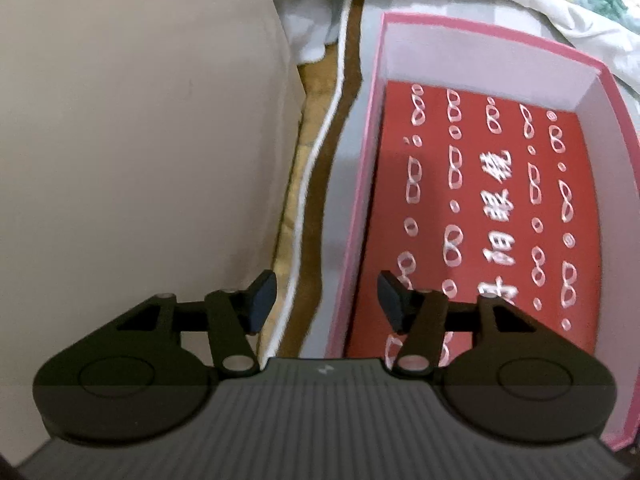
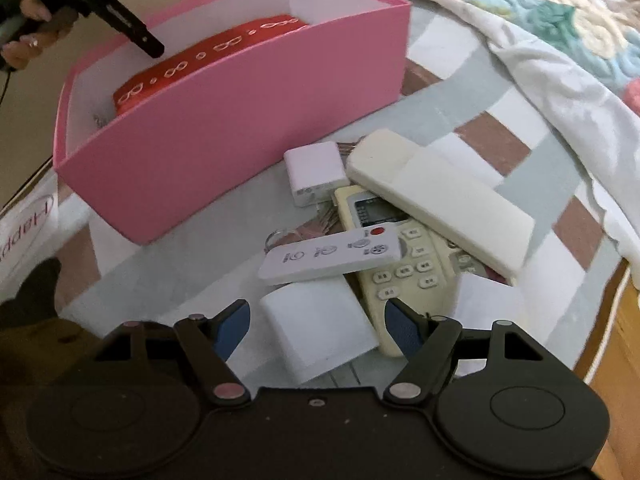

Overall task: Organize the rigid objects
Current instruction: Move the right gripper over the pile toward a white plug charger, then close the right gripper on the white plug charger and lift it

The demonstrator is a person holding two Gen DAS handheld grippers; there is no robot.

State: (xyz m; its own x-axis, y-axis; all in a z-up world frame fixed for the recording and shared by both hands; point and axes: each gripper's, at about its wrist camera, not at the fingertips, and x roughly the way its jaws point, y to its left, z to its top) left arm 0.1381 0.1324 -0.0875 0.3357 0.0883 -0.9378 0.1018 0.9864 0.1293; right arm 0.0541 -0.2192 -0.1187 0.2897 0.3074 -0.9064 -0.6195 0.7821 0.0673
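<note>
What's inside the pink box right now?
Inside the pink box lies a red case printed with white glasses outlines. Whatever is beneath the case is covered.

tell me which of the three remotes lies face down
The long cream remote, topmost, shows only its blank back; the other two show buttons.
</note>
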